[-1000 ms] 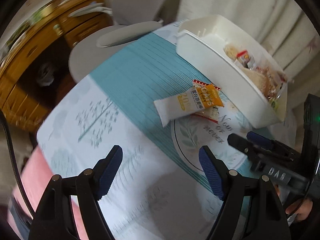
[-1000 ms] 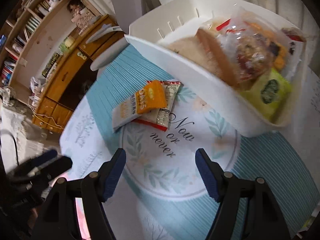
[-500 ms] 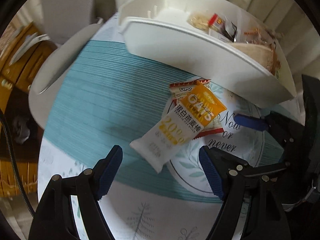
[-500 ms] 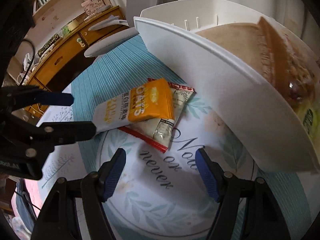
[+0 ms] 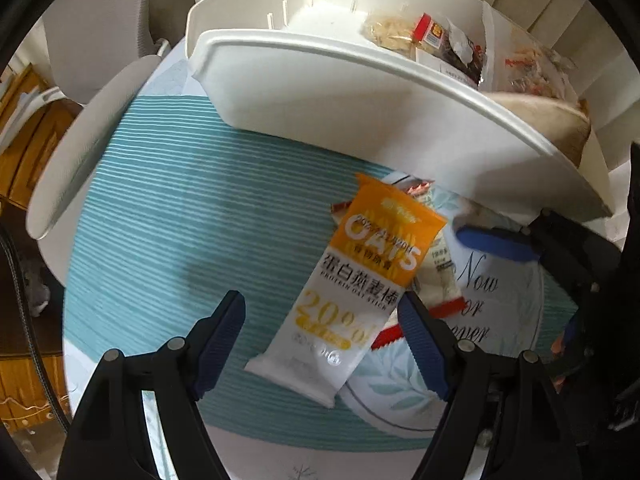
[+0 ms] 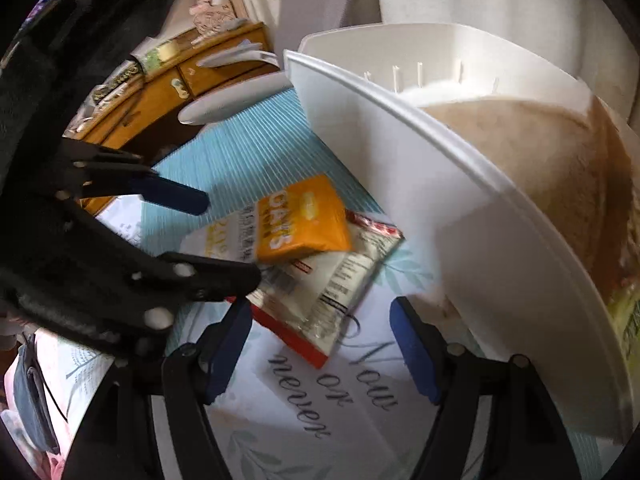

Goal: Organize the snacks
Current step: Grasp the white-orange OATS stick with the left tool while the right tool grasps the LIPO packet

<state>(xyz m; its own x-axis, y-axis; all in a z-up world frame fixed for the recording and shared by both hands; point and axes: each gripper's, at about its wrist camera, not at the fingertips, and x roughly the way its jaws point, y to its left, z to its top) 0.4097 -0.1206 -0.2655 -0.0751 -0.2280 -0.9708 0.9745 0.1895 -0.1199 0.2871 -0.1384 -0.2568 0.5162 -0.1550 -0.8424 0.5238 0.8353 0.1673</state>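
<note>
An orange and white oat bar lies on the teal mat, on top of a red-edged snack packet. My left gripper is open, its fingers on either side of the bar's white end. In the right wrist view the oat bar and the packet lie just ahead of my open right gripper. The left gripper's fingers reach in from the left over the bar. A white bin with several snacks stands behind.
A white chair stands at the table's far left edge. Wooden drawers are beyond it. The round mat's printed centre lies under my right gripper. The bin wall is close on the right.
Both grippers have moved in towards the two snacks. The left gripper now straddles the oat bar's white end. The right gripper is close to the red-edged packet.
</note>
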